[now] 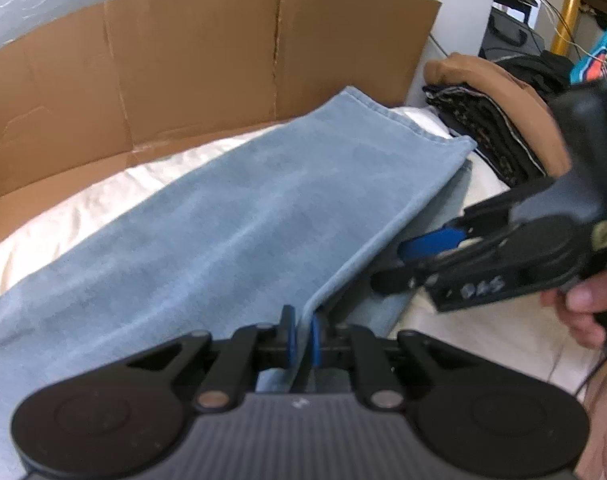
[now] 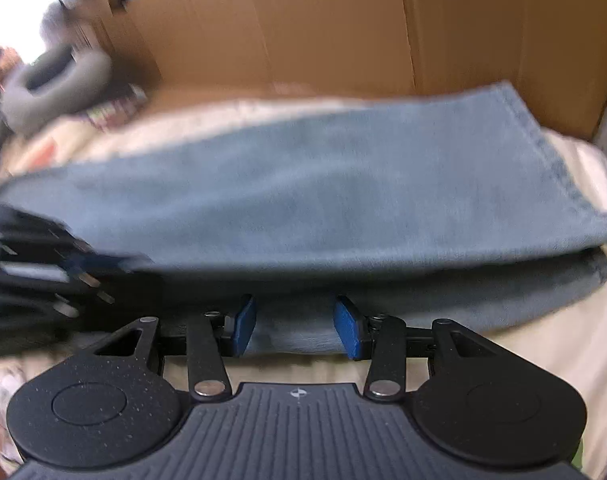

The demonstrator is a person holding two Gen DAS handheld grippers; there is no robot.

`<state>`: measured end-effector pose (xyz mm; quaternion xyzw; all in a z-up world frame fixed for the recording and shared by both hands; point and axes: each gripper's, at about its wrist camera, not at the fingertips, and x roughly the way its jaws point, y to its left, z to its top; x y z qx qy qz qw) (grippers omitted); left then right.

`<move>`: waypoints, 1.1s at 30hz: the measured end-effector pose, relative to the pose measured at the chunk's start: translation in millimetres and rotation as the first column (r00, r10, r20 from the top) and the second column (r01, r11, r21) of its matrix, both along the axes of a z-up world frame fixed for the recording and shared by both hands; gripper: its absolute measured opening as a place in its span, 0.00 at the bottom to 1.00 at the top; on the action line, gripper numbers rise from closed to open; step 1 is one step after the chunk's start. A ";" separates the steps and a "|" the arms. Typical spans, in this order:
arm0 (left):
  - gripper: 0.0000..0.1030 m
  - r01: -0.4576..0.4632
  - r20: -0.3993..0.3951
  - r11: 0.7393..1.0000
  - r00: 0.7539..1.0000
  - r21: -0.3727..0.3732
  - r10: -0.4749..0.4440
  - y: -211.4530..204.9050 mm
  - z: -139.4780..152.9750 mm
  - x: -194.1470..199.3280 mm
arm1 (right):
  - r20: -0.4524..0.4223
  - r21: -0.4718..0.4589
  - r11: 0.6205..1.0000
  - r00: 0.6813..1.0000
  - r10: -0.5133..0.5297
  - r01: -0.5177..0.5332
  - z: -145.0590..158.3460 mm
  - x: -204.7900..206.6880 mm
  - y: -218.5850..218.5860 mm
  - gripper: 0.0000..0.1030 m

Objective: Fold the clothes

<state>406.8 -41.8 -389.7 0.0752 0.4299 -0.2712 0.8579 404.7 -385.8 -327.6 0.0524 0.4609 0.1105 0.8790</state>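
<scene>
Your left hand-held gripper (image 1: pixel 302 338) clamped on the blue jeans' (image 1: pixel 207 216) edge at 6 o'clock, your right hand-held gripper (image 2: pixel 295 328) apart beside them, folded stack (image 1: pixel 499 128) at 2 o'clock only in the left view, jeans on the white bed (image 1: pixel 103 200)

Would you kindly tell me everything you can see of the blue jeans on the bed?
The jeans are light blue, faded denim, soft-looking, with a stitched hem at the far end. They lie lengthwise on a white sheet, in front of a cardboard wall, folded so one layer lies over another. The left gripper pinches the upper layer's near edge, lifting it. The right gripper is open, its jaws astride the lower layer's edge.
</scene>
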 end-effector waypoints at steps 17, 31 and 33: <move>0.36 0.114 -0.103 0.991 0.989 0.066 -0.107 -7.5 -21.5 -10.9 | -0.063 0.010 1.000 0.998 -0.022 0.023 -3.1 -30.7 -17.1 0.48; 0.65 -0.119 -0.067 0.984 0.989 0.132 0.129 104.0 7.5 -51.0 | -0.052 -0.064 0.980 0.981 0.187 -0.190 27.1 -35.6 5.5 0.48; 0.65 -0.159 -0.064 0.979 0.984 0.130 0.169 114.4 9.1 -58.7 | -0.058 -0.076 0.969 0.972 0.230 -0.234 30.8 -32.6 16.2 0.48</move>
